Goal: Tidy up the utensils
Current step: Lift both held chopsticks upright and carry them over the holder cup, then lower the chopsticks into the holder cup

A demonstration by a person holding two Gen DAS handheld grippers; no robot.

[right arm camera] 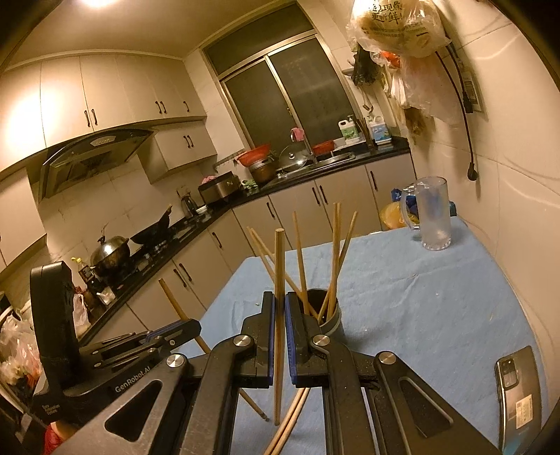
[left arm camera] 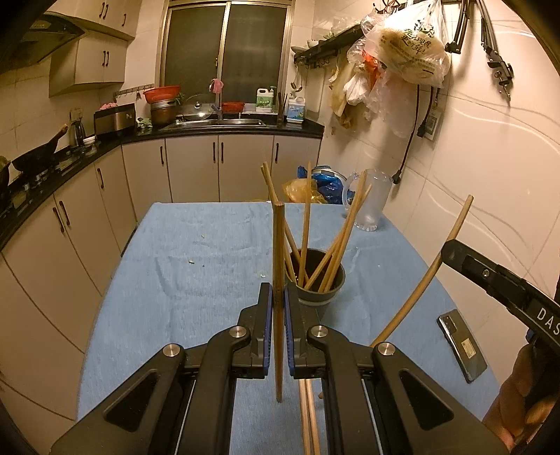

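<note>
Both grippers pinching upright chopsticks: left gripper (left arm camera: pixel 278 301), right gripper (right arm camera: pixel 279 311). Holder cup (left arm camera: pixel 316 280) sitting just ahead-right of left; right seemingly nearer.

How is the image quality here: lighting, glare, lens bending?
Left wrist view: warm dim light, fisheye bows the chopstick held by the right gripper; the left gripper looks sharp. Right wrist view: ceiling lamp glare top left, bright patch on the cabinets, tilted horizon.

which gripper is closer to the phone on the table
right. the right gripper, shut on a chopstick, is just left of the phone; the left gripper, shut on another chopstick, is further left.
</note>
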